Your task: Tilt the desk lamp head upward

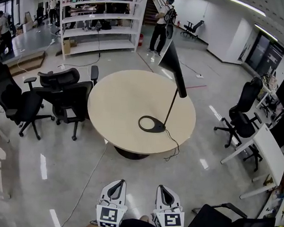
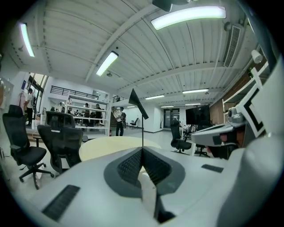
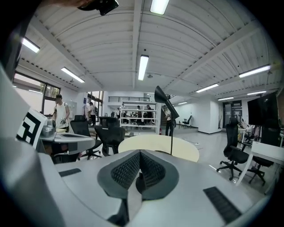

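Black desk lamp (image 1: pixel 171 108): oval base on the round beige wooden table (image 1: pixel 118 104), near its near-right edge; thin stem upright; flat black lamp head (image 1: pixel 175 66) slanting steeply above the stem top. Black power cord (image 1: pixel 174 147) drops over the near edge to the floor. Left gripper (image 1: pixel 121 181) and right gripper (image 1: pixel 162 187): side by side, well short of the table, jaws pressed together, nothing between them. Black office chairs (image 1: pixel 65 92) stand beside the table's left edge.
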